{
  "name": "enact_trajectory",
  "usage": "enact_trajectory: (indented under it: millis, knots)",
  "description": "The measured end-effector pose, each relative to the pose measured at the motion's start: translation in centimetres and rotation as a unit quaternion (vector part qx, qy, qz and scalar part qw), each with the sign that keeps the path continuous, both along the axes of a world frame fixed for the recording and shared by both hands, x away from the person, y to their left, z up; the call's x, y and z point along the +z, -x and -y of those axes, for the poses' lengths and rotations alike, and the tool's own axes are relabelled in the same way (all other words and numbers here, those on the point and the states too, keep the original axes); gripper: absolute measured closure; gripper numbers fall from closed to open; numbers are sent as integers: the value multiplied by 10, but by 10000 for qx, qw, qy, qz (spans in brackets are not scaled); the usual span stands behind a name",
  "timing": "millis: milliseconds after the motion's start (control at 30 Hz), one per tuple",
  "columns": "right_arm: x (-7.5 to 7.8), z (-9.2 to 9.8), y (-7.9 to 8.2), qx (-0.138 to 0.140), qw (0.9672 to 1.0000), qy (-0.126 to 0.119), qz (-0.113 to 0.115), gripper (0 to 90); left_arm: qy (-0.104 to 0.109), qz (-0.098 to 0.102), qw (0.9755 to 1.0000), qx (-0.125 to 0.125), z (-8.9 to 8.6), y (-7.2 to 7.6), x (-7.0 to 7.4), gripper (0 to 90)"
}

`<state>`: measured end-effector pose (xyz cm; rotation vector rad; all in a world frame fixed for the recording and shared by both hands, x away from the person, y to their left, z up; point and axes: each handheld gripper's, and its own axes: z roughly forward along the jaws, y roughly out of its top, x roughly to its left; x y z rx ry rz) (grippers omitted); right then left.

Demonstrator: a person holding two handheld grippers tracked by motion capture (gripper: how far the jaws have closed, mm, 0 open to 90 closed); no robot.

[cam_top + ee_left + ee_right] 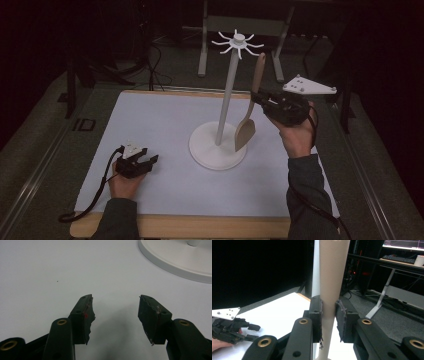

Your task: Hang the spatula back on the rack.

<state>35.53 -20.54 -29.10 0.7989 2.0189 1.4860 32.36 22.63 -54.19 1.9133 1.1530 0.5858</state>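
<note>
A white hook stand rises from a round base in the middle of the white mat; its top carries a ring of spoke-like hooks. My right gripper is shut on the handle of a wooden spatula, held upright just right of the pole with the blade down over the base. In the right gripper view the handle stands between both pads, the pole behind it. My left gripper rests open on the mat at the left, jaws apart over bare mat.
The white mat lies on a wooden table with its front edge near me. The stand's base rim lies ahead of my left gripper. Desk legs and cables stand on the dark floor beyond.
</note>
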Motion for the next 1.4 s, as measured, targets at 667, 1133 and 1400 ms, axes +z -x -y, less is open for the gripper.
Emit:
enact_trajectory:
  millis: [667, 1133, 1400]
  knots:
    - [0, -14, -14, 50, 9998, 15, -165, 756, 17, 1, 10000, 6, 0, 0, 0, 458]
    - [-7, -14, -19, 32, 9998, -93, -166, 661, 15, 0, 10000, 4, 0, 0, 0, 458]
    - [-23, -4, -15, -54, 9998, -31, -205, 528, 14, -4, 10000, 9, 0, 0, 0, 457]
